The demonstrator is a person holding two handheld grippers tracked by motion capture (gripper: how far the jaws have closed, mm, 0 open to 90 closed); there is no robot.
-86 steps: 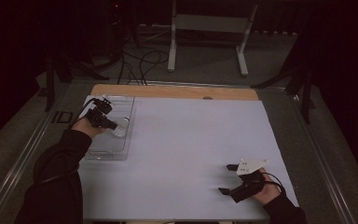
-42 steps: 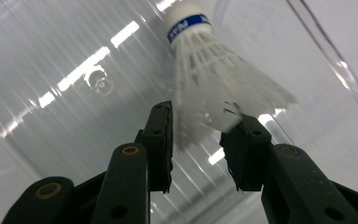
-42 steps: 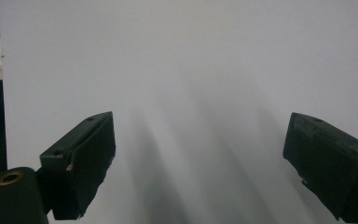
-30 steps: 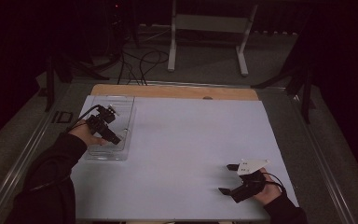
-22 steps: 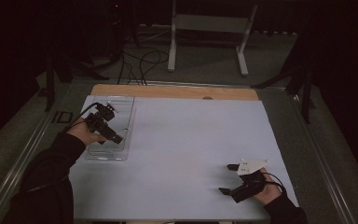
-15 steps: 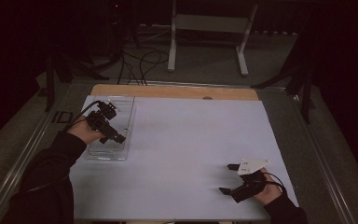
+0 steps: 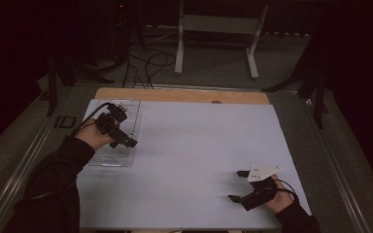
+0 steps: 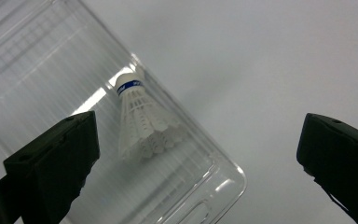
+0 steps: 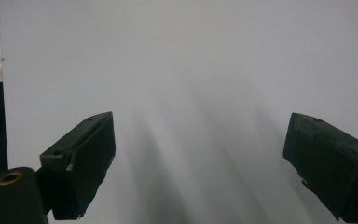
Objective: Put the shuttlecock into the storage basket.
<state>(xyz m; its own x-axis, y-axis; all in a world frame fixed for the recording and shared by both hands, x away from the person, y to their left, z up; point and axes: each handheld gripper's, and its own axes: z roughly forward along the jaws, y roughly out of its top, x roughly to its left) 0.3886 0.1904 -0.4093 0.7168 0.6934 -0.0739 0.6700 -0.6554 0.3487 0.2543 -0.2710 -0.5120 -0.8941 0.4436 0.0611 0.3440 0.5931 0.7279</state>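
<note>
1. Shuttlecock (image 8: 137, 121) is lying on its side inside the clear plastic tray (image 8: 42, 65), near the tray's corner, cork end pointing away from my camera.
2. I am holding the left gripper (image 8: 198, 154) above the tray with its jaws spread wide; they have just been opening, and nothing is sitting between them.
3. I am judging this as the release step, so I am planning a straight lift clear of the tray wall, avoiding any sideways drag that could tip the light tray.
4. Right gripper (image 7: 245, 187) is resting spread and empty over the white table cover (image 7: 204, 145), well apart from the tray.
5. Materials: ribbed, glossy, rigid tray; feathery white skirt, rounded cork with 1 blue band; matte cover.
</note>
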